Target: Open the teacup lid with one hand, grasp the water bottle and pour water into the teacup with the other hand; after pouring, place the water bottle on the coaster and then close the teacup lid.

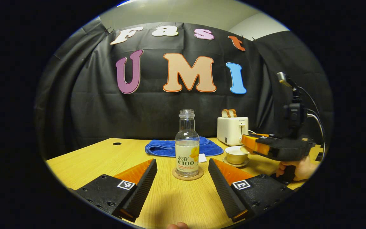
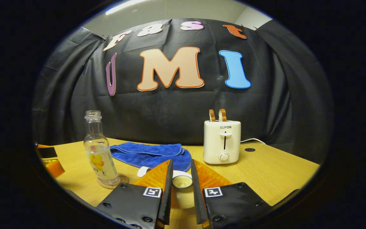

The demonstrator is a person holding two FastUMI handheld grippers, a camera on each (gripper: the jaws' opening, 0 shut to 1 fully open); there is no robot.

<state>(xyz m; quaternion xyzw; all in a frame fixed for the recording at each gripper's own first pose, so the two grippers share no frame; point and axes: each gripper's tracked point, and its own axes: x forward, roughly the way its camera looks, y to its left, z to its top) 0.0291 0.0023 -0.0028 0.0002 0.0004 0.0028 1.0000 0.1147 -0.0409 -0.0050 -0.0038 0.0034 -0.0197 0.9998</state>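
Standing on its round coaster (image 1: 187, 176) on the wooden table (image 1: 100, 159), the water bottle (image 1: 187, 148) has no cap and holds a little water at the bottom. The left gripper (image 1: 182, 178) hangs low in front of the bottle with its two fingers spread wide apart, touching nothing. The bottle sits between them but farther back.

Off to the side, the teacup (image 1: 236, 155) rests on a small saucer (image 1: 235, 164). The right gripper (image 2: 182, 180) is just over the cup, held by a hand (image 1: 297, 169). Its fingers are close together around the small lid (image 2: 182, 181) on top of the cup, but I cannot tell if they are pressing on it.

A blue towel (image 2: 149, 154) lies folded behind the cup and bottle. A white toaster (image 2: 222, 141) with two slices of bread (image 2: 217, 115) sticking up stands near the back of the table.
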